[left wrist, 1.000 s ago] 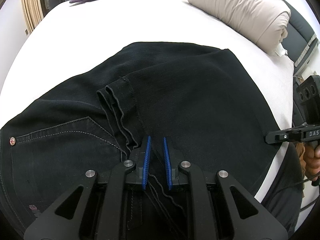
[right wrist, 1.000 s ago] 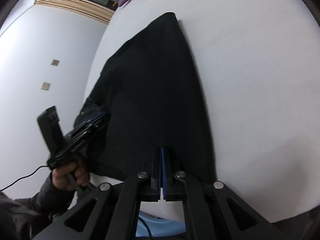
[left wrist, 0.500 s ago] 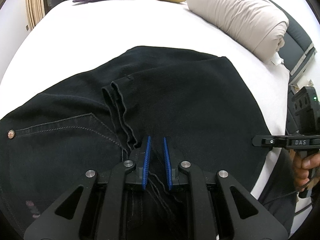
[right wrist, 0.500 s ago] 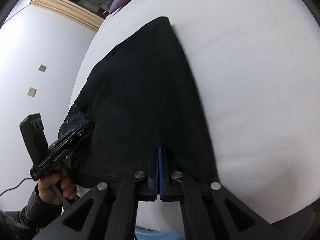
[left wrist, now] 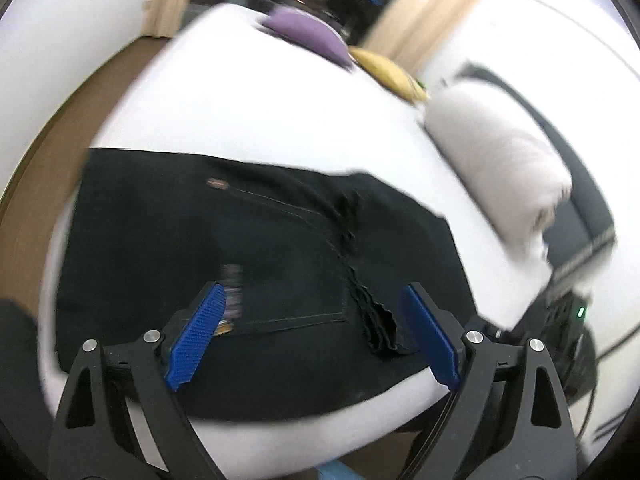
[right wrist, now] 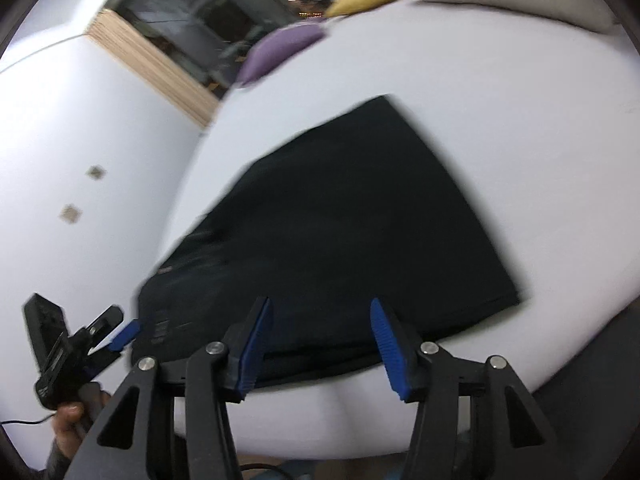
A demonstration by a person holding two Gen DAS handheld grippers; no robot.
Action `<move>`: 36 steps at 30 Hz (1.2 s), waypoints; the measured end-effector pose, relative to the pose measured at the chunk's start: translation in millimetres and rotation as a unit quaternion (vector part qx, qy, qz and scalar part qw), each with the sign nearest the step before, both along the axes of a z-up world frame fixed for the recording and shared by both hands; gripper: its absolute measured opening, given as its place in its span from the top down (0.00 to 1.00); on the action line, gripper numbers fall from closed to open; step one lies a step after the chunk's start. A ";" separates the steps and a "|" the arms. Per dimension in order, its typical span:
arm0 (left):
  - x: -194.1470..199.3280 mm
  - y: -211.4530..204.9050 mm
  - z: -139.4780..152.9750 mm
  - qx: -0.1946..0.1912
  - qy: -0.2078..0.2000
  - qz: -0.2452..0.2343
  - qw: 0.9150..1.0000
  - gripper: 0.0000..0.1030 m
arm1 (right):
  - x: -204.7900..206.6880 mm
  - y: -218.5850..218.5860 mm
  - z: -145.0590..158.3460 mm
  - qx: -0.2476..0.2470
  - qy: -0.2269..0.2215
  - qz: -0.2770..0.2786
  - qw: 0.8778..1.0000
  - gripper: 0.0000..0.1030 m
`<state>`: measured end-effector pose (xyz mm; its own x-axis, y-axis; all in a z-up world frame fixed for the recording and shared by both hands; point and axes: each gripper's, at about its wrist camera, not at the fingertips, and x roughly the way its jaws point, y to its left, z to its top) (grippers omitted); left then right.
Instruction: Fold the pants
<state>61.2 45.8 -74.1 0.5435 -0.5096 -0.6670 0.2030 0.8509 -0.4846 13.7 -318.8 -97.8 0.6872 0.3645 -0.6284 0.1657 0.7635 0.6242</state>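
Observation:
The black pants lie folded into a flat block on the white bed, near its front edge. A back pocket and the frayed leg hems face up. My left gripper is open and empty, just above the front edge of the pants. In the right wrist view the pants form a dark rectangle. My right gripper is open and empty, pulled back over their near edge. The left gripper also shows in the right wrist view, held in a hand.
A rolled beige duvet lies at the right of the bed. A purple cushion and a yellow cushion sit at the far end. A white wall runs along the left of the bed. Both views are motion-blurred.
Both grippers have opened and let go of the pants, then pulled back toward the front edge of the bed. The pants now lie flat and folded.

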 end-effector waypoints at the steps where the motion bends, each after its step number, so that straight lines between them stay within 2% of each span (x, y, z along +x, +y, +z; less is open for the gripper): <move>1: -5.7 15.2 3.4 -0.015 0.002 0.018 1.000 0.13 | 2.3 9.8 2.7 0.011 -0.012 0.015 1.000 0.47; 4: -27.1 65.0 0.0 -0.065 0.030 0.083 0.994 0.13 | 11.5 37.3 9.2 0.059 -0.048 0.061 0.995 0.47; 7: -43.4 108.7 -18.2 -0.117 0.078 0.148 0.979 0.14 | 19.3 59.0 10.7 0.099 -0.070 0.102 0.987 0.47; 10: -50.5 135.0 -34.9 -0.175 0.113 0.196 0.958 0.14 | 23.4 74.3 9.4 0.120 -0.079 0.131 0.981 0.52; 12: -51.5 139.9 -42.0 -0.198 0.122 0.202 0.951 0.14 | 20.4 73.5 9.4 0.127 -0.087 0.141 0.978 0.55; 16: -46.7 142.1 -50.1 -0.218 0.125 0.193 0.948 0.15 | 17.0 64.4 11.0 0.142 -0.099 0.136 0.975 0.63; 20: -39.0 140.3 -75.2 -0.255 0.151 0.204 0.933 0.22 | 21.3 66.5 7.2 0.163 -0.096 0.126 0.974 0.69; 25: -33.5 137.7 -87.6 -0.284 0.151 0.213 0.922 0.22 | 29.9 71.3 6.4 0.163 -0.089 0.134 0.973 0.72; 26: -31.9 139.4 -89.8 -0.294 0.153 0.217 0.918 0.22 | 29.7 69.8 7.9 0.164 -0.089 0.134 0.973 0.73; 28: -29.2 143.7 -93.5 -0.311 0.157 0.226 0.910 0.30 | 34.8 69.3 11.8 0.162 -0.091 0.135 0.973 0.73; 32: -20.7 148.0 -101.5 -0.315 0.170 0.234 0.904 0.69 | 44.0 65.3 21.5 0.140 -0.086 0.139 0.977 0.75; 34: -19.8 148.6 -103.3 -0.317 0.170 0.231 0.904 0.73 | 56.8 63.9 25.9 0.122 -0.073 0.143 0.979 0.75; 36: -18.6 148.6 -98.5 -0.305 0.163 0.224 0.911 0.78 | 70.9 64.7 28.5 0.092 -0.050 0.148 0.983 0.76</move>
<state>42.6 194.4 -172.6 0.6123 -0.6151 -0.4968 -0.3383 0.3641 -0.8678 84.6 -254.1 -69.3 0.5888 0.6596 -0.4671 -0.1173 0.6415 0.7581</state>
